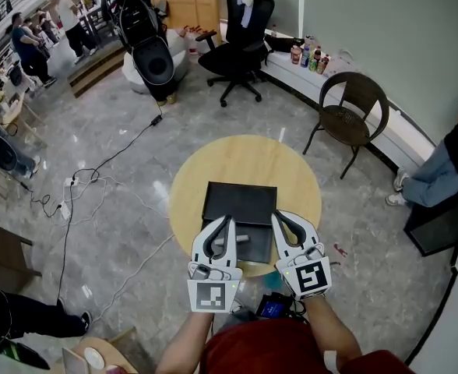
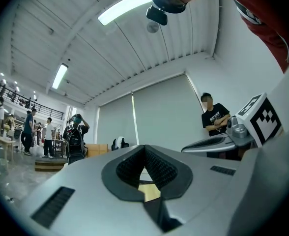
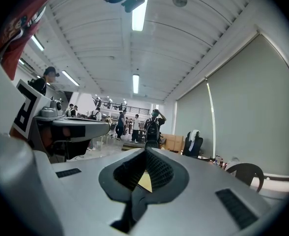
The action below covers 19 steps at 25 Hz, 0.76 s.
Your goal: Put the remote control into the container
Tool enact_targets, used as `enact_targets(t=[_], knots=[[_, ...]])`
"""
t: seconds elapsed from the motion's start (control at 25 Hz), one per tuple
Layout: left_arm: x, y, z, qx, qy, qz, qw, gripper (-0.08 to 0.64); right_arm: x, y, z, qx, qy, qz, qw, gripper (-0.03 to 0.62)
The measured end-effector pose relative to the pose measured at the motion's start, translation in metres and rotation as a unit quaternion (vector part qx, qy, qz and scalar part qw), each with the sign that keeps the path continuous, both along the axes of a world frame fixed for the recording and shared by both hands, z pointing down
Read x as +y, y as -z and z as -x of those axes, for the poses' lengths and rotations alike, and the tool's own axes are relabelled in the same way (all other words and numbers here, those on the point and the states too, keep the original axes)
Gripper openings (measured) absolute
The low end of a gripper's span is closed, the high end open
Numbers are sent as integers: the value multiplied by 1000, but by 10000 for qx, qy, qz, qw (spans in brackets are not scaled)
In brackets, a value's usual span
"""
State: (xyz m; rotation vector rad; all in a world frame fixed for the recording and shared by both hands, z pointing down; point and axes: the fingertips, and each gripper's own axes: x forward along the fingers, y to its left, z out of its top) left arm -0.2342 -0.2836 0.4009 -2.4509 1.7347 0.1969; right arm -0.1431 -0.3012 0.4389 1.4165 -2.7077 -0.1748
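Observation:
A black rectangular container (image 1: 239,196) lies on the round wooden table (image 1: 291,170). A small grey remote control (image 1: 243,238) rests in its near part, between my two grippers. My left gripper (image 1: 229,220) hovers over the container's near left edge, shut and holding nothing. To the right of it, my right gripper (image 1: 275,215) is over the near right edge, also shut and empty. In the left gripper view the jaws (image 2: 145,147) meet at the tips, and in the right gripper view the jaws (image 3: 145,150) meet too. Both views look out level across the room, with only a sliver of the table showing.
A brown chair (image 1: 354,107) stands at the table's far right and a black office chair (image 1: 241,37) further back. Cables (image 1: 81,189) trail over the floor at left. A seated person (image 1: 439,170) is at the right; several people stand at the far left.

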Motion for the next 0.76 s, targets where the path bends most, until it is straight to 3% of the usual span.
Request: enact_targets(t=[0.2, 0.6, 0.76], knots=[[1, -5, 1, 63, 8, 62, 10000, 14, 0, 10, 6, -221, 99, -449, 9987, 21], [6, -3, -10, 75, -54, 129, 9999, 15, 8, 13, -3, -200, -2, -324, 9993, 21], [8, 3, -11, 13, -111, -54, 9999, 15, 10, 16, -1, -243, -23, -350, 9991, 21]])
